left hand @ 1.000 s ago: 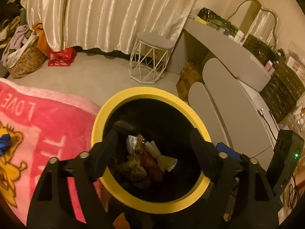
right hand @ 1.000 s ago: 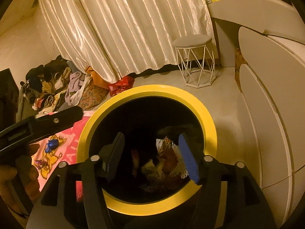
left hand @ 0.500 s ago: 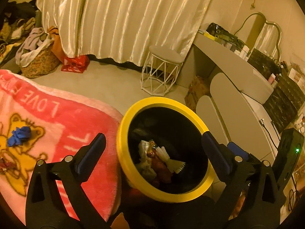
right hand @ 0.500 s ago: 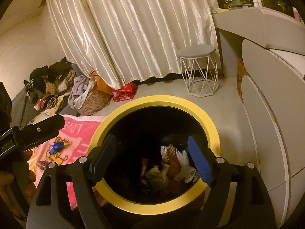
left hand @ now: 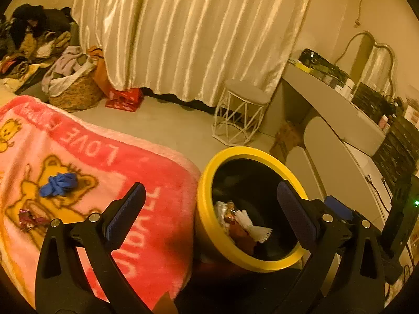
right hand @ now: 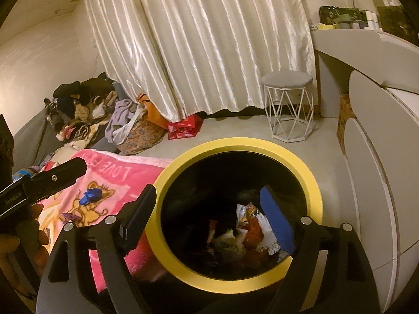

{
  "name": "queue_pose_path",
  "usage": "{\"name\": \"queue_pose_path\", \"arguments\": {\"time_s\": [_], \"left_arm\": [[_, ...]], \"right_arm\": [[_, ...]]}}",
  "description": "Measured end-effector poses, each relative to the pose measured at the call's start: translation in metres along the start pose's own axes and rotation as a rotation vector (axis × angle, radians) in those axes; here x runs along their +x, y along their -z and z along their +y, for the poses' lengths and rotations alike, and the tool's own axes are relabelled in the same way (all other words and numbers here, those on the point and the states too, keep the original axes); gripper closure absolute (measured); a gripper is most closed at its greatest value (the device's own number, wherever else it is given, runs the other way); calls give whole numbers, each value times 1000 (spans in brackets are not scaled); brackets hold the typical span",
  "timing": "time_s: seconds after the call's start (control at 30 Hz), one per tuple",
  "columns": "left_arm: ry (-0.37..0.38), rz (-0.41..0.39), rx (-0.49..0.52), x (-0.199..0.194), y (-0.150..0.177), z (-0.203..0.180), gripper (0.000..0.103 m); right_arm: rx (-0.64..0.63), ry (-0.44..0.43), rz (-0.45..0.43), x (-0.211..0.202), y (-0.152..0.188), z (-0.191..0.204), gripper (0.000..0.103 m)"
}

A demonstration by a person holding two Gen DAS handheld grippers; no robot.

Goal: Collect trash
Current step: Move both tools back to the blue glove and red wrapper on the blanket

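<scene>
A black bin with a yellow rim [left hand: 207, 225] [right hand: 235, 144] stands beside a pink blanket [left hand: 162, 209] [right hand: 110, 172]. Crumpled wrappers and white paper [left hand: 243, 222] [right hand: 248, 230] lie inside it. On the blanket lie a blue crumpled piece [left hand: 59, 183] [right hand: 90, 195] and a small dark wrapper [left hand: 28, 218] [right hand: 69, 217]. My left gripper [left hand: 209, 204] is open wide and empty, straddling the blanket's edge and the bin's near rim. It also shows in the right wrist view, left gripper [right hand: 47, 180], held by a hand [right hand: 15, 238]. My right gripper [right hand: 207, 209] hangs over the bin, its jaws opening with nothing between them.
A white wire stool [left hand: 241, 115] [right hand: 288, 110] stands on the floor before the pale curtain [left hand: 196, 34]. A basket of clothes [left hand: 73, 89] and a red bag [left hand: 125, 99] lie at the back left. White curved cabinets [left hand: 327, 141] [right hand: 371, 157] line the right side.
The left gripper has swung left from over the bin toward the blanket and its jaws have spread wider. The right gripper has drawn back a little and opened wider.
</scene>
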State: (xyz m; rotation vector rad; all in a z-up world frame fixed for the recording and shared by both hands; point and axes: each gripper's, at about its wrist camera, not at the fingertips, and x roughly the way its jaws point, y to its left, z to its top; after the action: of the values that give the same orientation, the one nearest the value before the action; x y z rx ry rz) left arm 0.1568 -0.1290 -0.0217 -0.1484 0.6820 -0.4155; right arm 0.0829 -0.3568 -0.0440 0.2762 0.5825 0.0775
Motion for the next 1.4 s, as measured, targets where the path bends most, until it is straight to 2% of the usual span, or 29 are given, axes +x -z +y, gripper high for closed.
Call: {"name": "queue_pose_path", "arguments": {"time_s": [0.67, 1.03, 1.4], "left_arm": [[-111, -50, -109, -32, 9, 66, 11], [-195, -67, -201, -52, 16, 120, 11], [-291, -73, -297, -66, 27, 181, 11]], "right_arm": [[-151, -96, 62, 24, -1, 74, 23], [-242, -163, 94, 47, -3, 121, 23], [-331, -253, 133, 87, -6, 176, 23]]}}
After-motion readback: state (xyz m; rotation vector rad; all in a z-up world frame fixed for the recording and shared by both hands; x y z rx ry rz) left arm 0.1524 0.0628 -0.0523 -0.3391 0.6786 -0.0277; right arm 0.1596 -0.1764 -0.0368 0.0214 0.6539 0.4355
